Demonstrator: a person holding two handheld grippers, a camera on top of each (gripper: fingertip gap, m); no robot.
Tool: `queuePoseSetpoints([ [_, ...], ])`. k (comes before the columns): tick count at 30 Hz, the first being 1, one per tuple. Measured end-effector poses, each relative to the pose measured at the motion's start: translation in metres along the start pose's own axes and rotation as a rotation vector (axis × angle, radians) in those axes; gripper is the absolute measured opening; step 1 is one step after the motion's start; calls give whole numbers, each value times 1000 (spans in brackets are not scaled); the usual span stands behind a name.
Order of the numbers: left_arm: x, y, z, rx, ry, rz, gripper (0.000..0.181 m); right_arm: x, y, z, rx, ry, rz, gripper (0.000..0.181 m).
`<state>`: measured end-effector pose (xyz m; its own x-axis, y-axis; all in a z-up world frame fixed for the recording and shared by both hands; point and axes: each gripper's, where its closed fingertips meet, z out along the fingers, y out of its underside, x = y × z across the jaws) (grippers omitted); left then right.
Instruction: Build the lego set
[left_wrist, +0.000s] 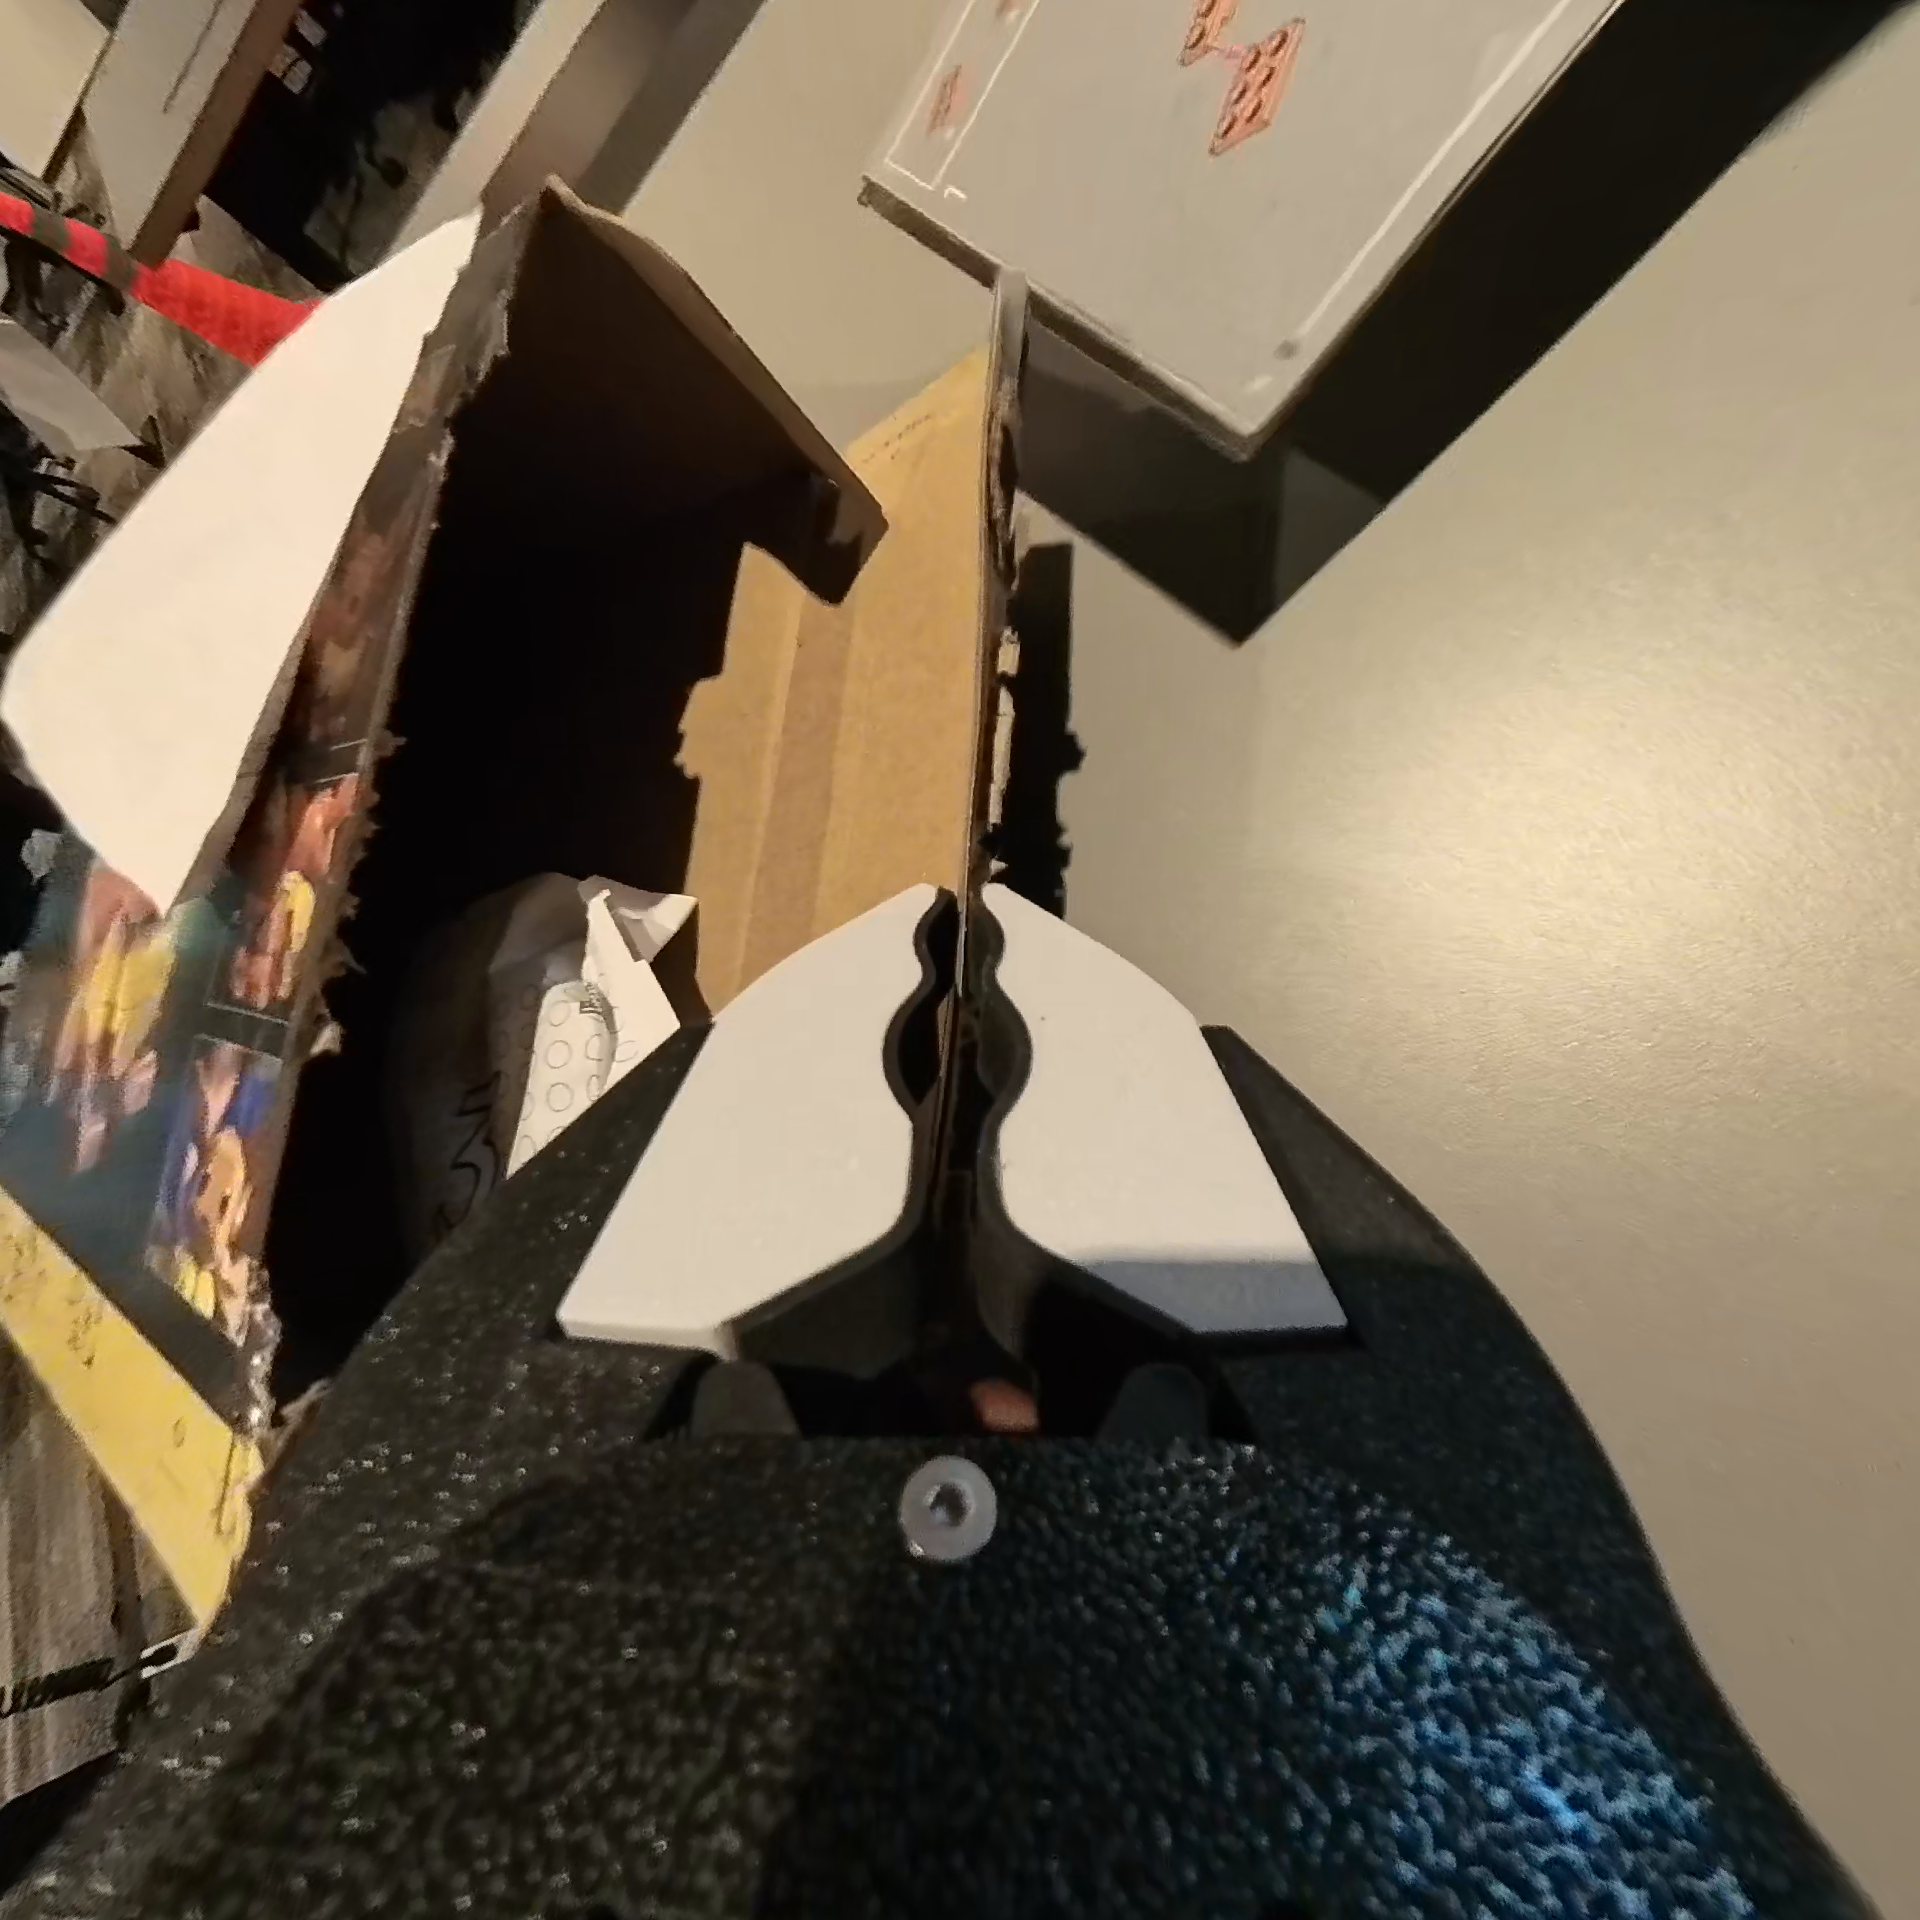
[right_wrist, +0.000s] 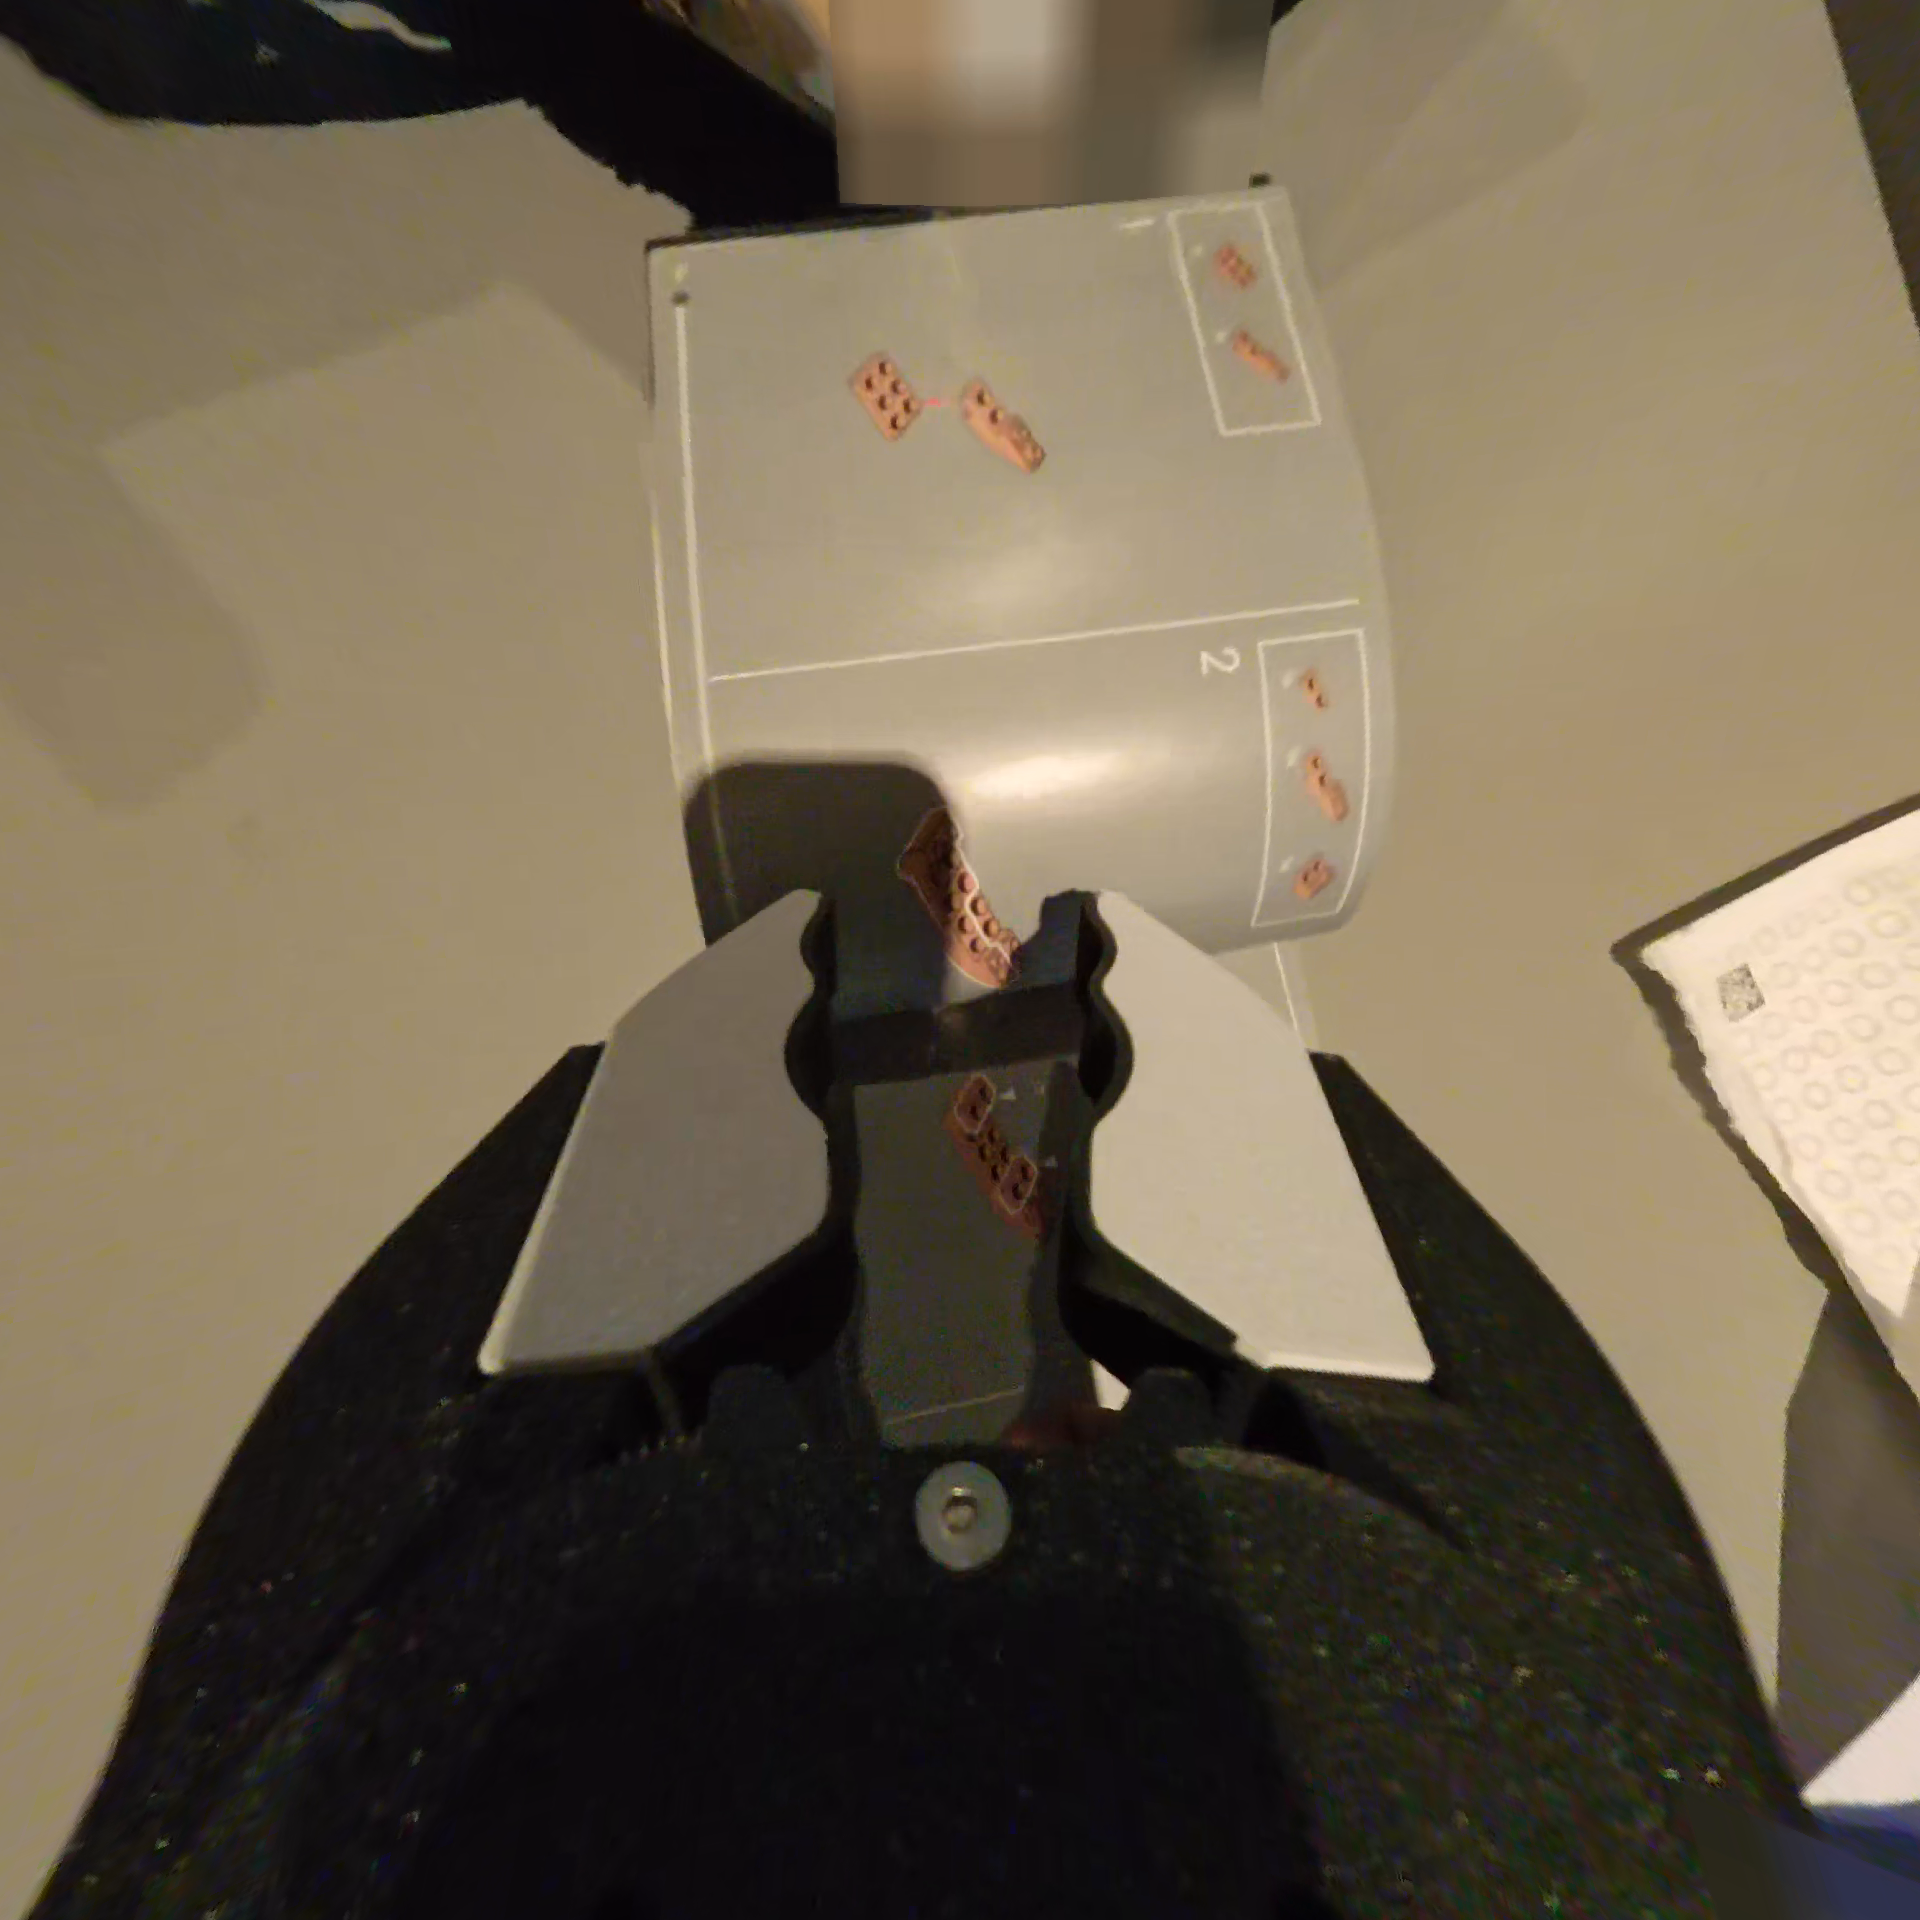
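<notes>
In the left wrist view my left gripper is shut on the thin cardboard side wall of the torn-open lego box. A white paper parts bag lies inside the box. In the right wrist view my right gripper is open, low over the grey instruction booklet, which lies open on the table with its page bowed upward. Printed pictures of brown bricks show on the page and in the gap between the jaws. No loose bricks are in sight.
The beige table extends around the booklet. A white dotted paper bag lies to the right of my right gripper. The booklet also shows at the top right of the left wrist view. Dark clutter and a red object lie beyond the box. Some 25 cm of space lies between my two pairs of fingers.
</notes>
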<state>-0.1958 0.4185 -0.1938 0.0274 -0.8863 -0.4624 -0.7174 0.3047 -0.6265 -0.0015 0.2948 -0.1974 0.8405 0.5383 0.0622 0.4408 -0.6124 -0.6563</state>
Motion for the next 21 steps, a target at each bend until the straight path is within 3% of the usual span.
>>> queuePoseSetpoints([
  [9, -18, -4, -11, 26, -19, -3, 1, -8, -8, 27, -96, -50, -54, 44],
  [21, 24, 5, 18, -44, 49, 61, 1, -7, -10, 40, -136, -74, -68, 44],
])
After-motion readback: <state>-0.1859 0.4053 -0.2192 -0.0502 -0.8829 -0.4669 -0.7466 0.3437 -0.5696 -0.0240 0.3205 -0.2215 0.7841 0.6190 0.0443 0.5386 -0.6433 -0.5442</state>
